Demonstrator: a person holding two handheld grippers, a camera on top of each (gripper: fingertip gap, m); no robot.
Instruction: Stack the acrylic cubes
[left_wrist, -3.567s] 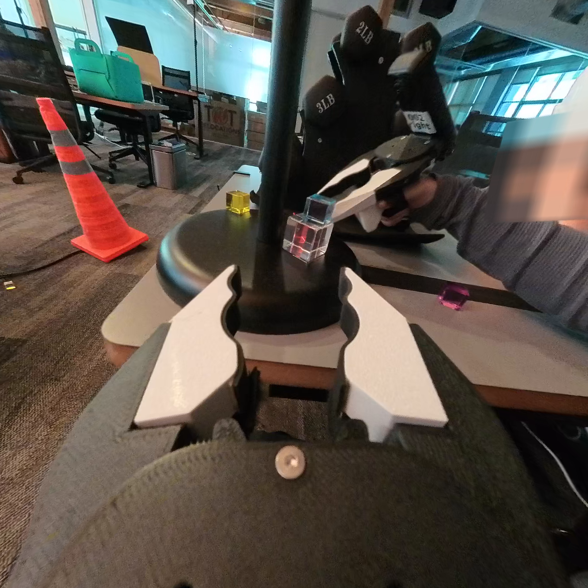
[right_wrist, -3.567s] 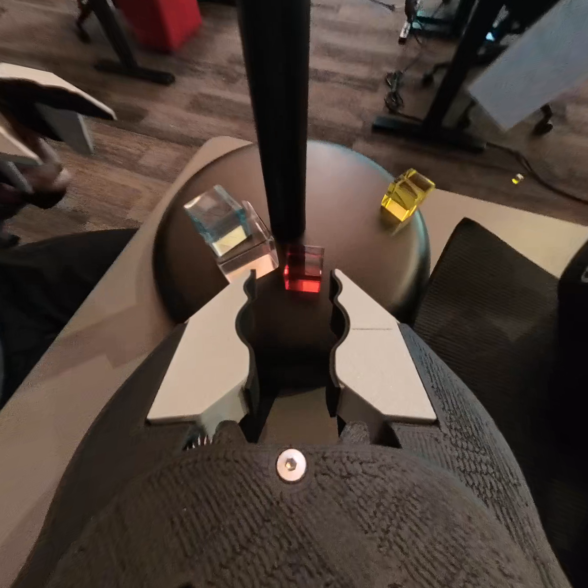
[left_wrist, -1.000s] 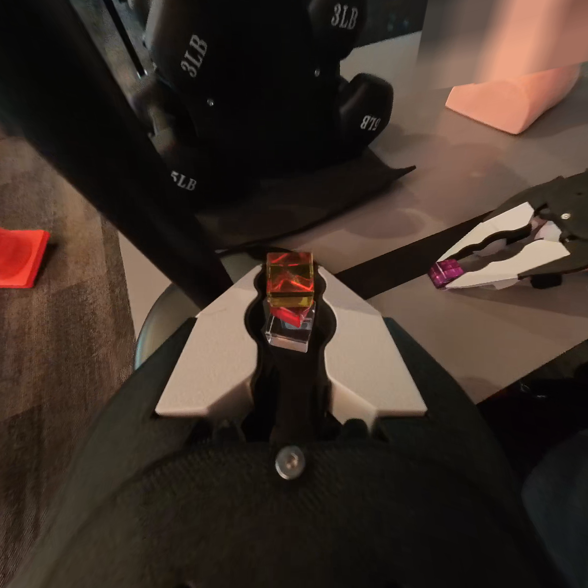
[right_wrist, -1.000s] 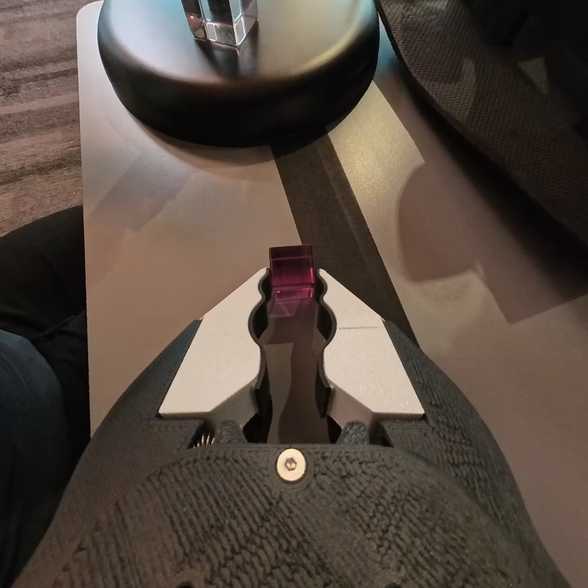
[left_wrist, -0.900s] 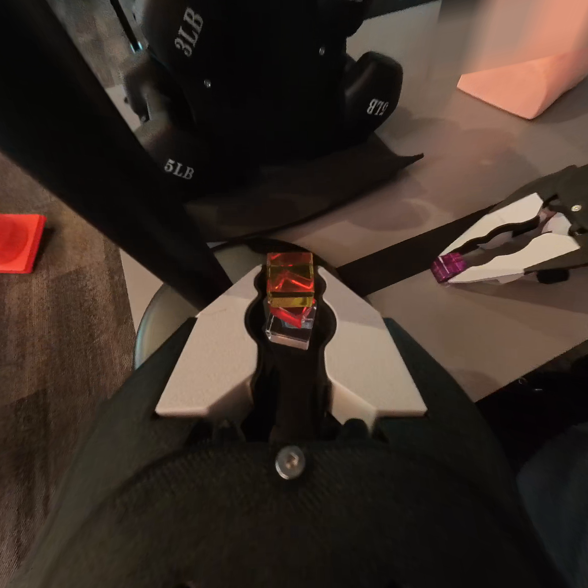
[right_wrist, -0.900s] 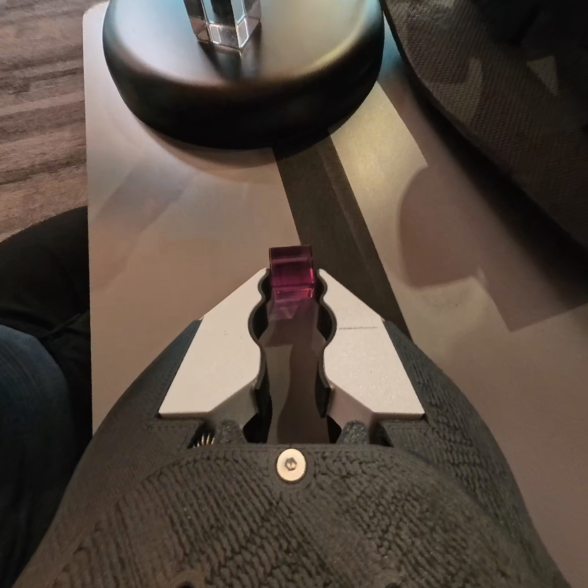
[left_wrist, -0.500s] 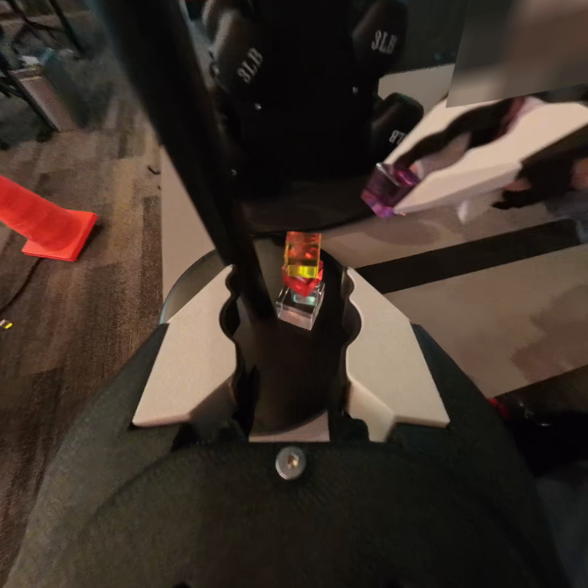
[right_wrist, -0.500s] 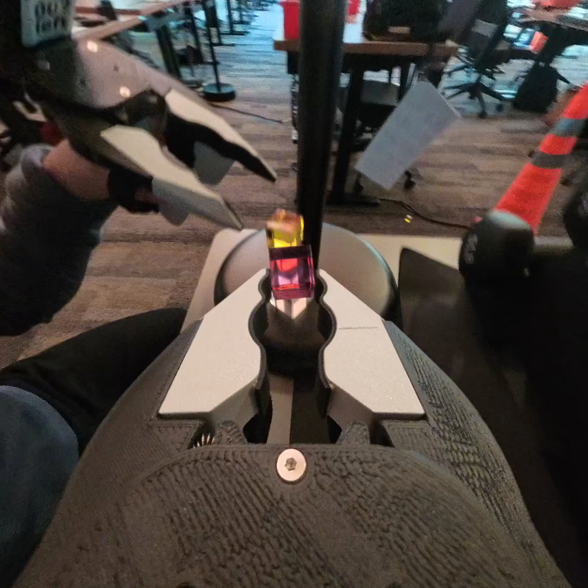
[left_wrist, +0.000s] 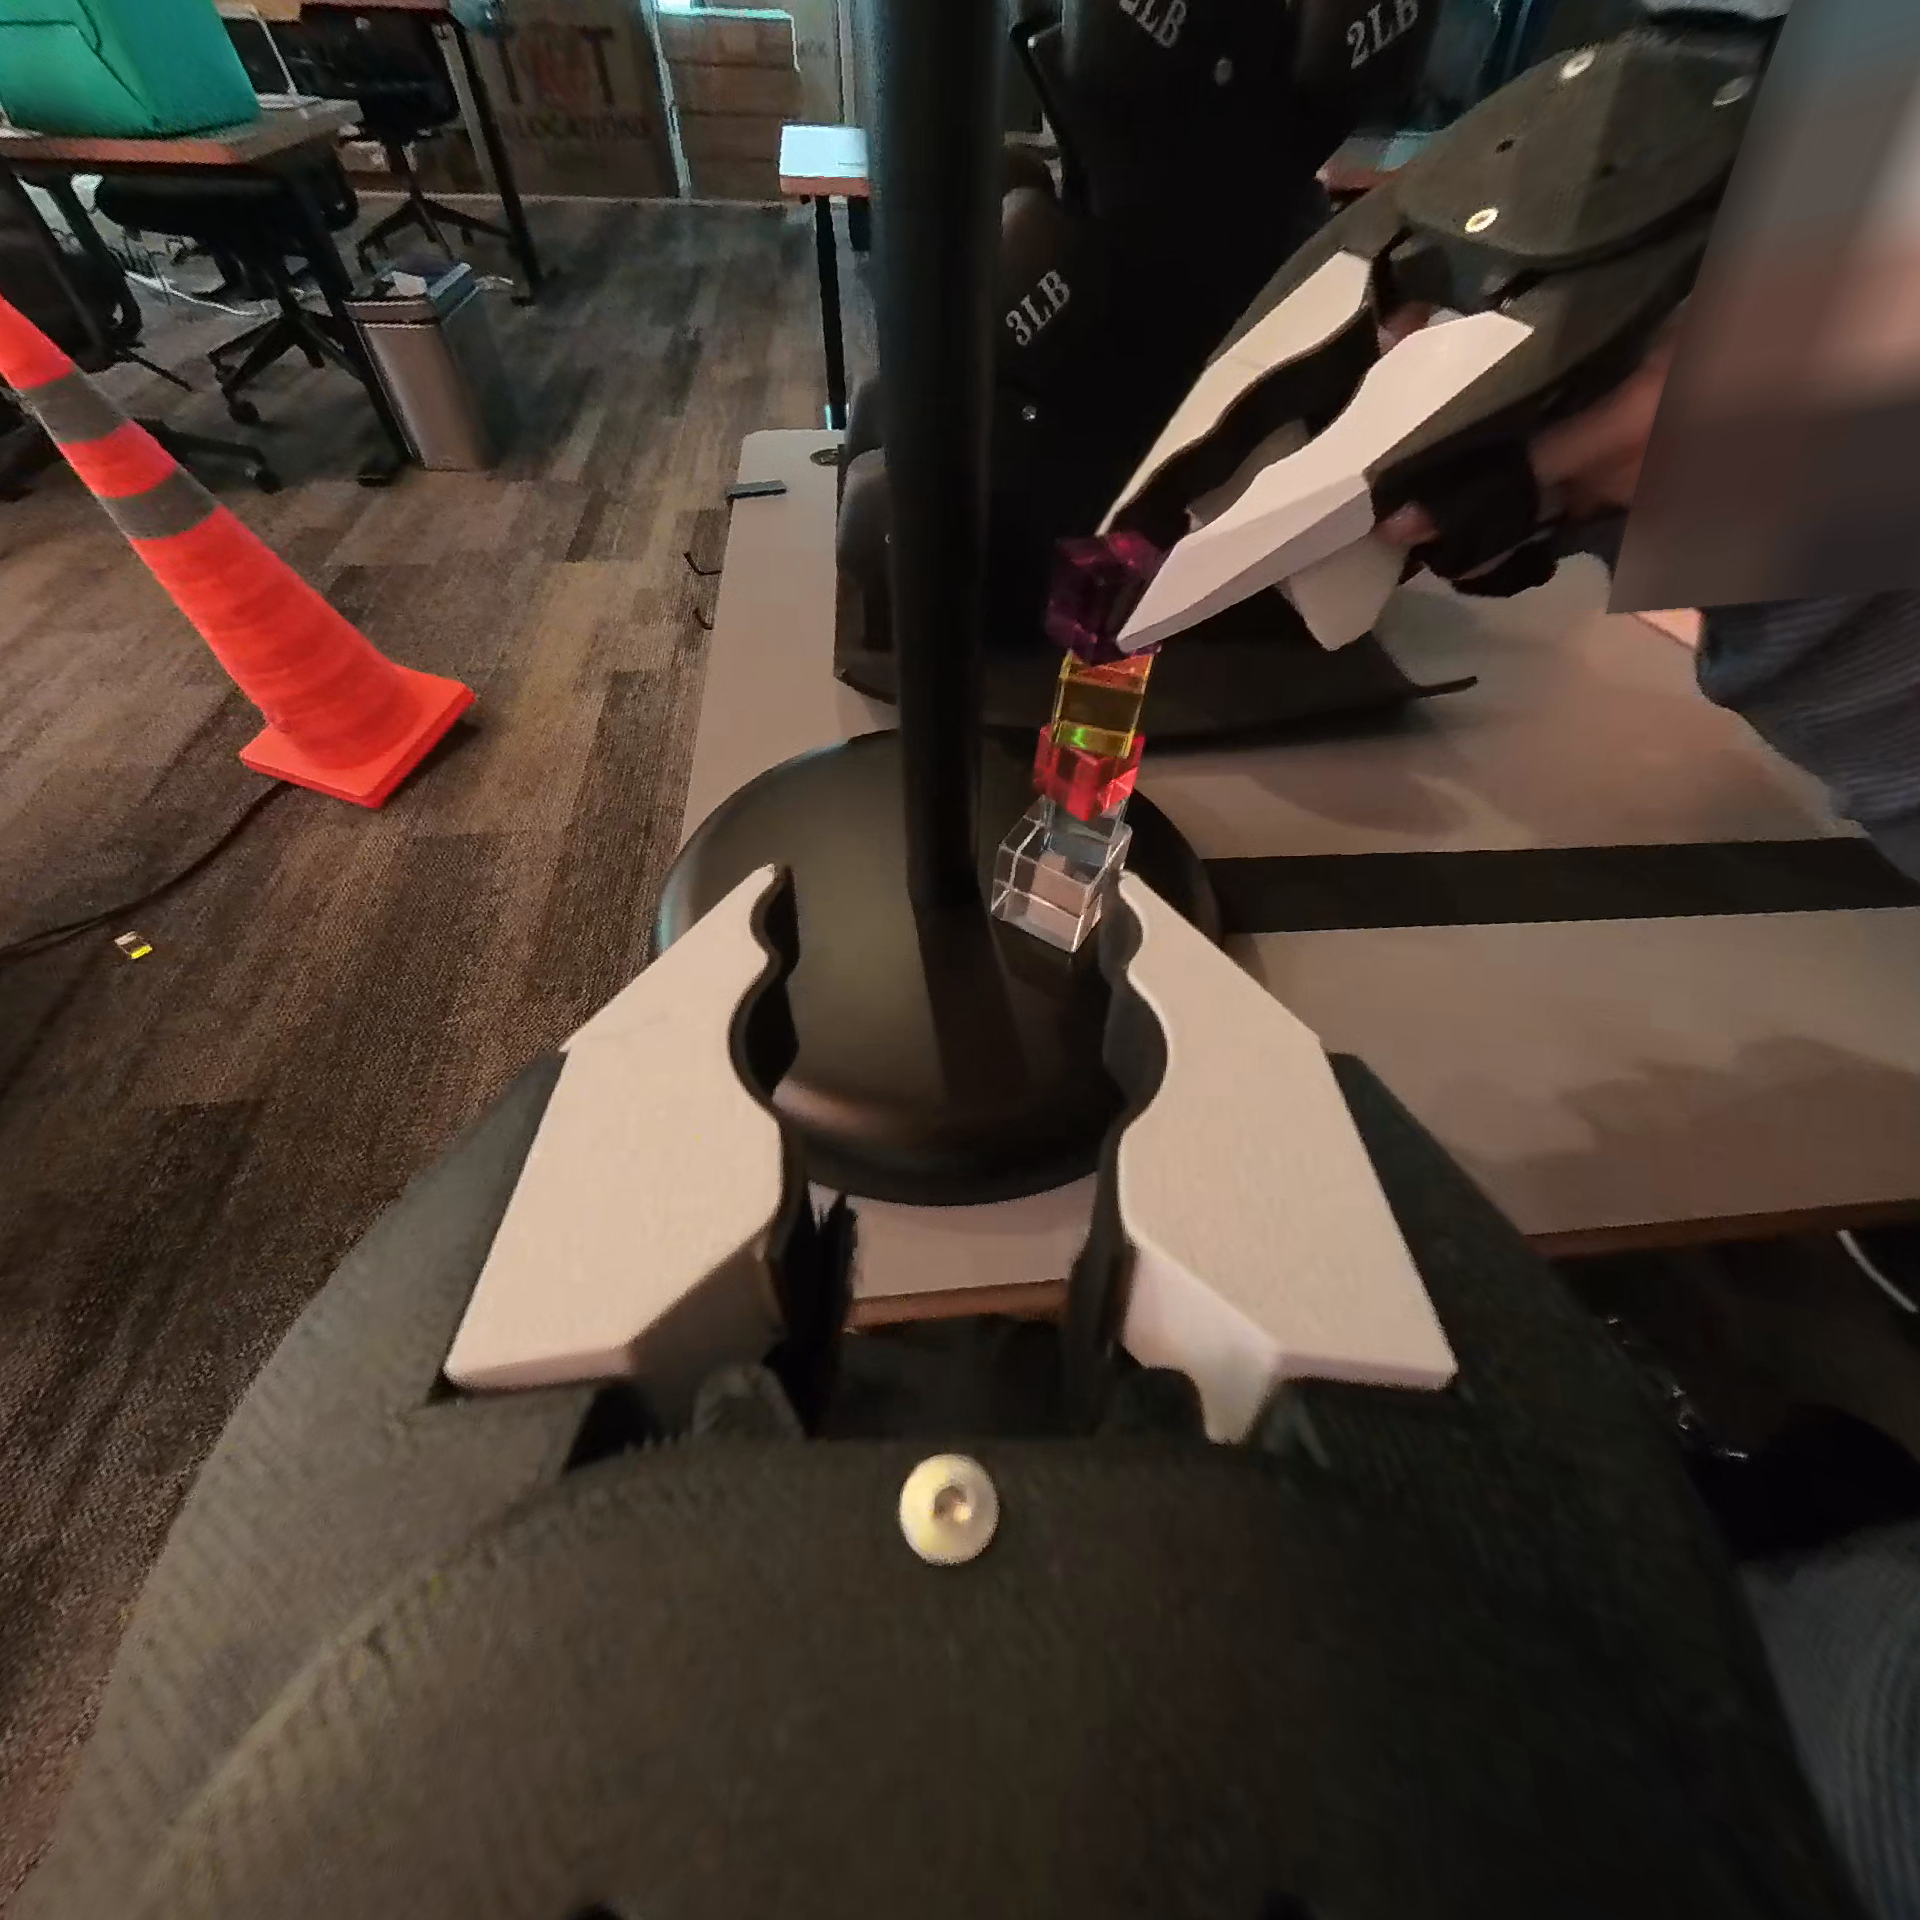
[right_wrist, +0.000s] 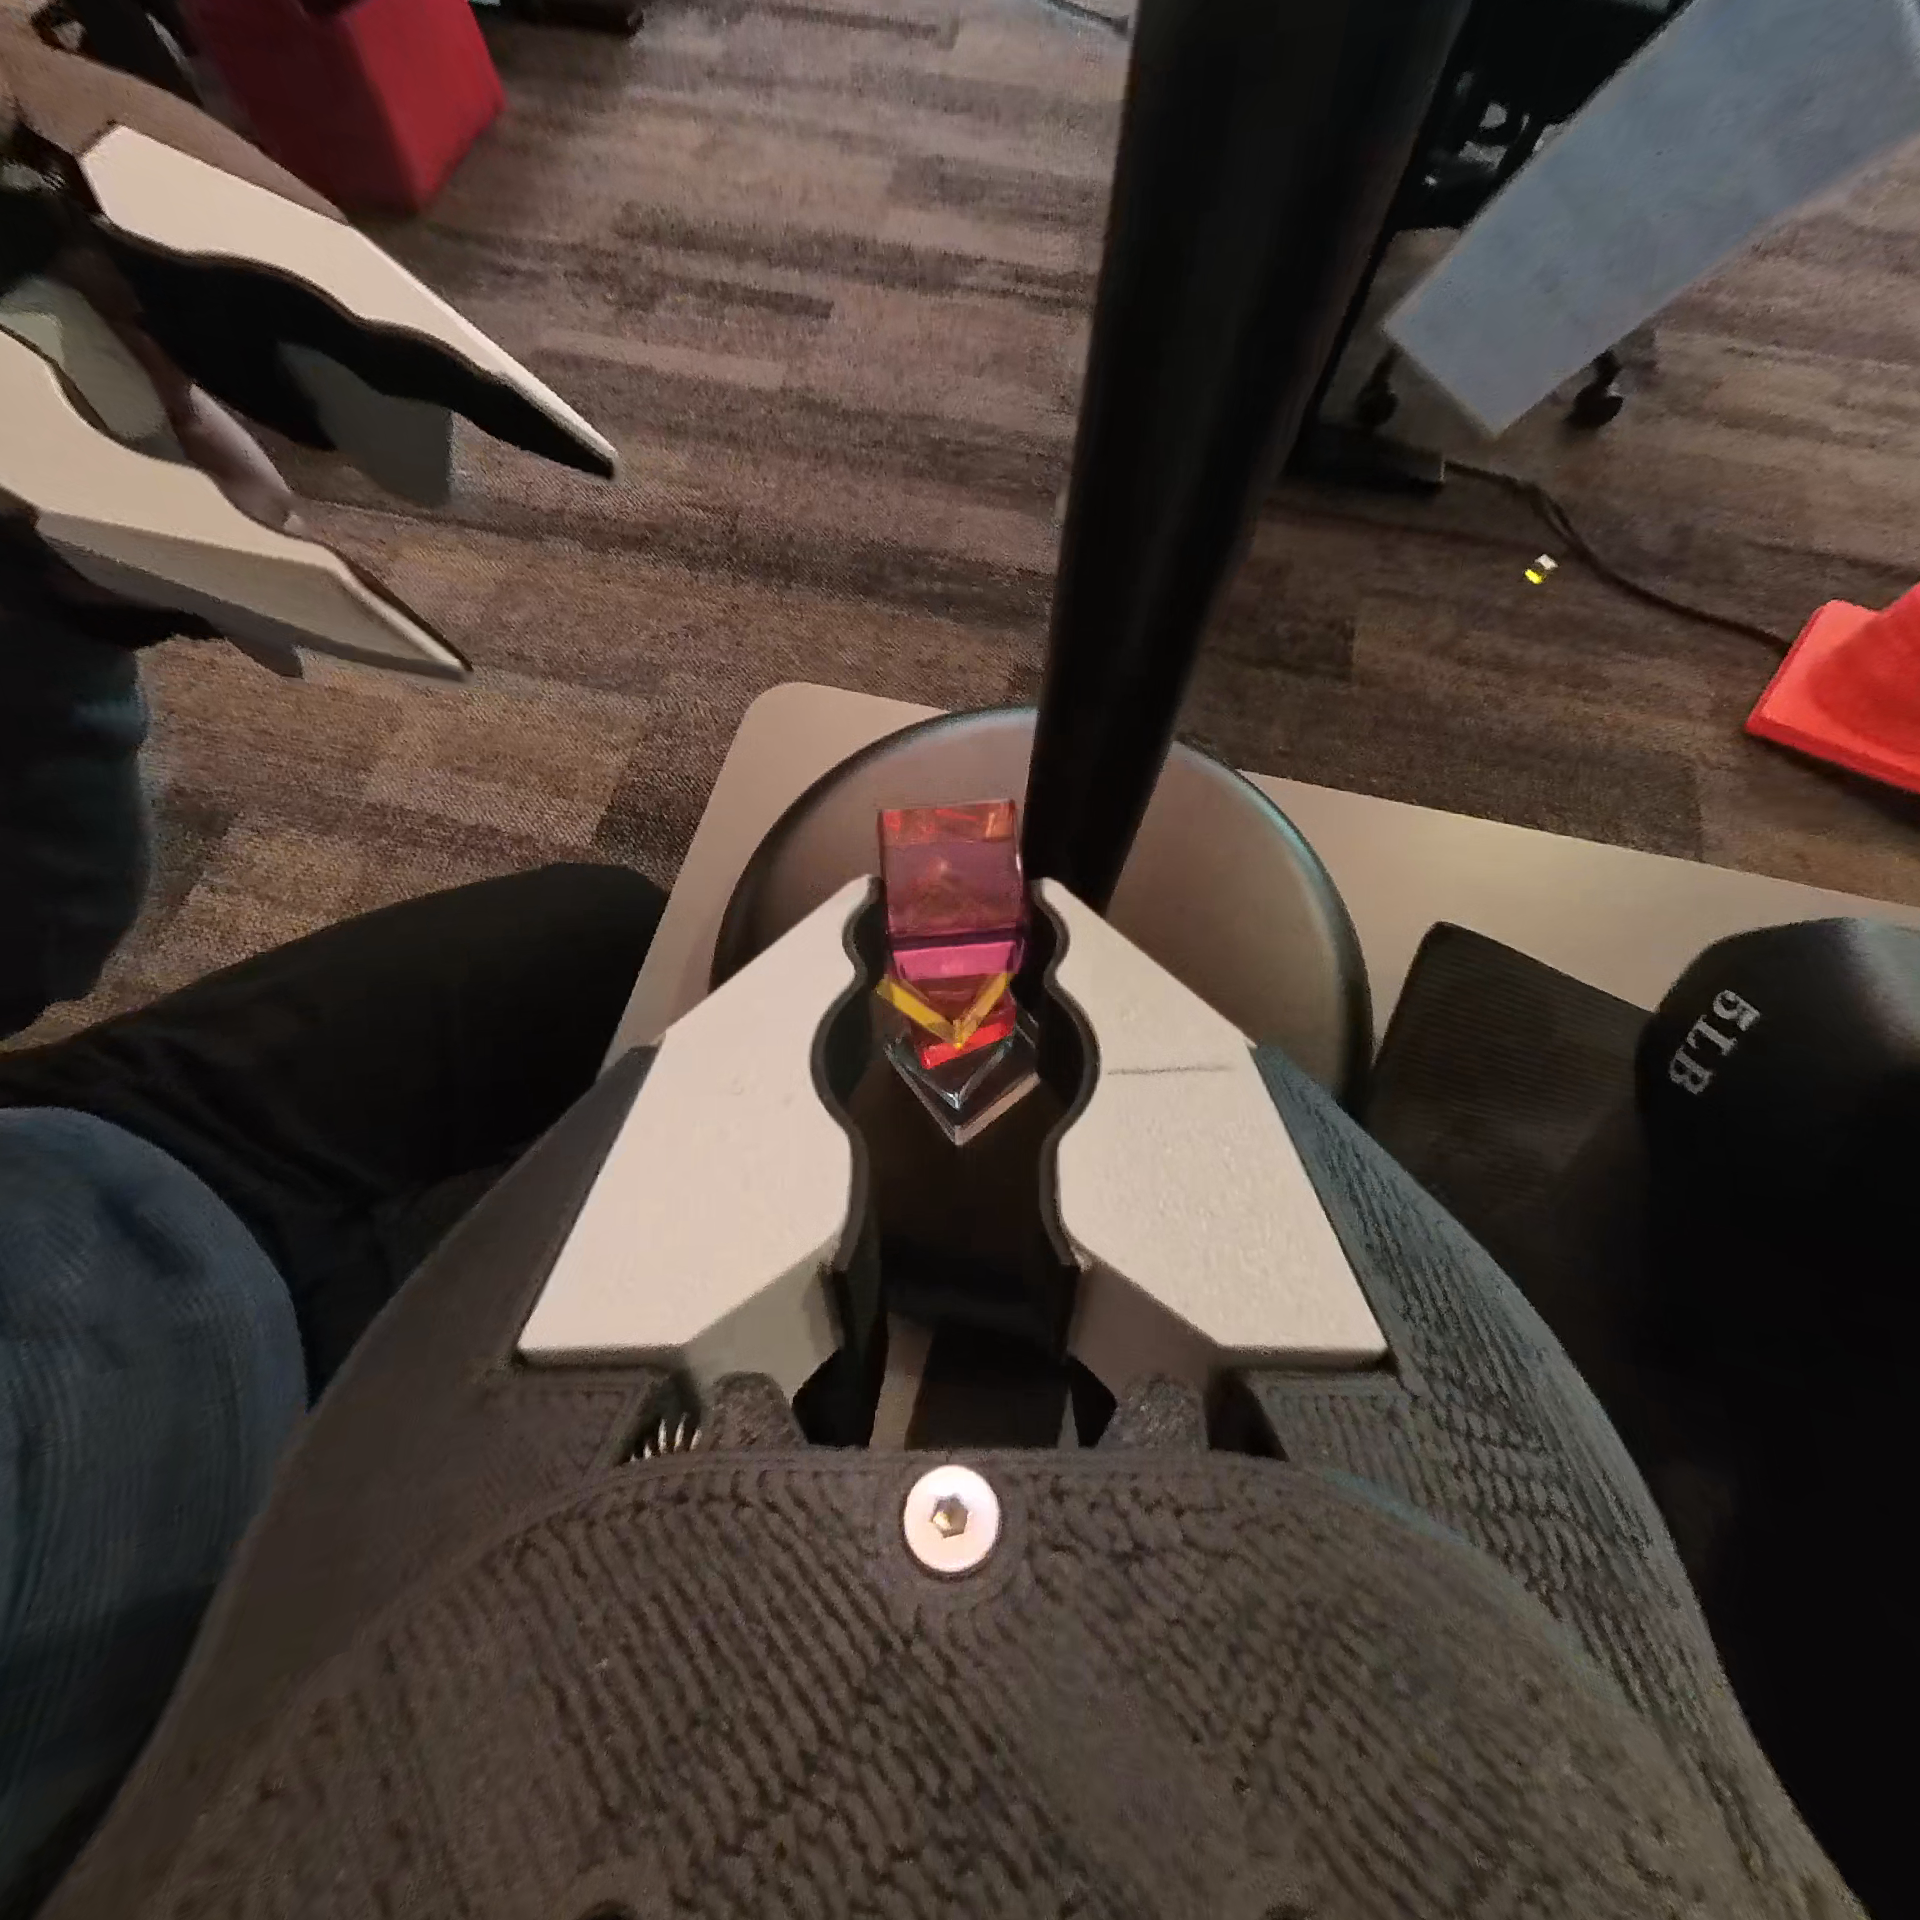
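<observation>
Brown and grey carpet tiles (left_wrist: 312, 1039) are covering the floor of an open office. An orange traffic cone (left_wrist: 239, 603) with grey bands is standing on them, a dark cable (right_wrist: 1621, 582) trailing nearby. Desks (left_wrist: 177, 145) and black wheeled office chairs (left_wrist: 249, 260) are lining the far side, a small metal bin (left_wrist: 436, 364) and stacked cardboard boxes (left_wrist: 727, 94) sitting among them. A pale tabletop (left_wrist: 1558, 1060) is filling the foreground.

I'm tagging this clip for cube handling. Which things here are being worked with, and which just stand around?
Worked with:
right gripper, shut on purple cube
yellow cube, red cube, clear cube, stacked on black round base
left gripper, open

Standing around:
dumbbells
orange cone
bin
</observation>
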